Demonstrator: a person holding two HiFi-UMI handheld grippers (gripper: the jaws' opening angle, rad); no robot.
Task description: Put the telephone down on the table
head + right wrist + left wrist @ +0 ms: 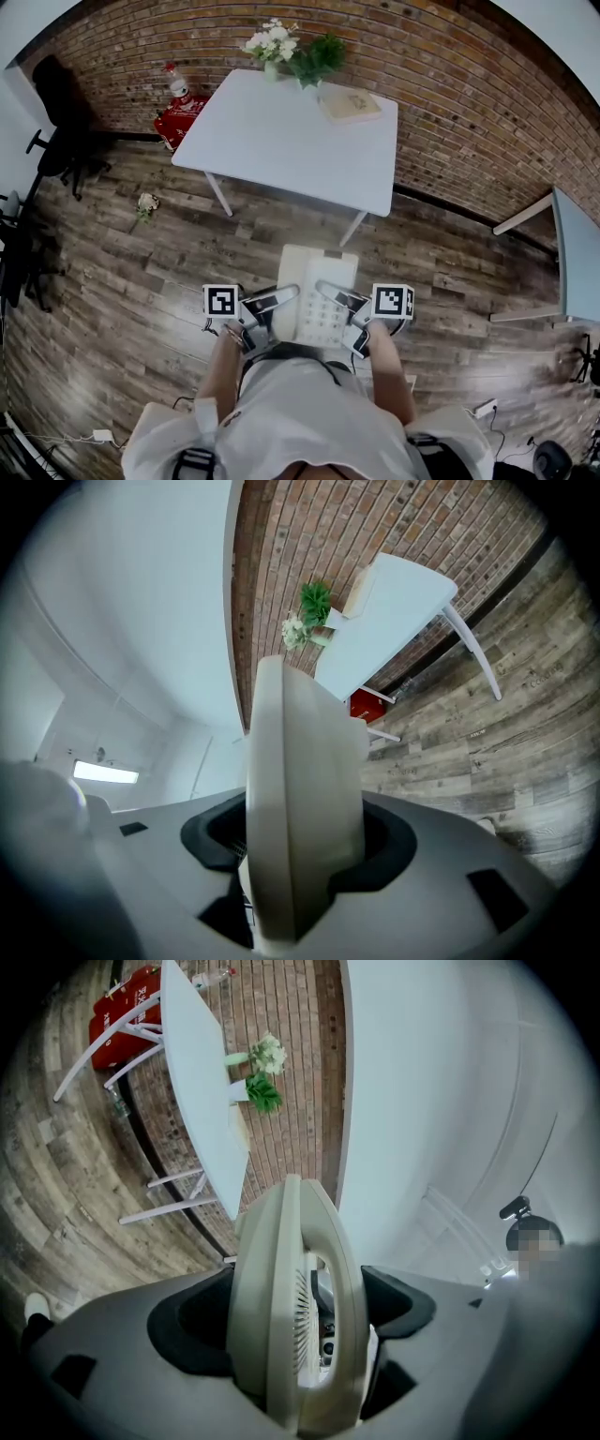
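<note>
A cream desk telephone (317, 295) hangs in the air over the wooden floor, close to my body and short of the white table (281, 141). My left gripper (274, 309) is shut on its handset side, where the handset (300, 1316) fills the gap between the jaws. On the opposite edge my right gripper (339, 307) is shut on the telephone (300, 827), whose body stands edge-on between the jaws. The table (202, 1101) lies ahead in both gripper views, and it shows tilted (394, 621) in the right one.
On the table's far edge stand a vase of white flowers (272, 42) and a green plant (317, 58), with a tan book (349, 103) at the right corner. A red bag (180, 117) and a bottle (175, 82) sit left of the table. Another table (577, 253) is at the right.
</note>
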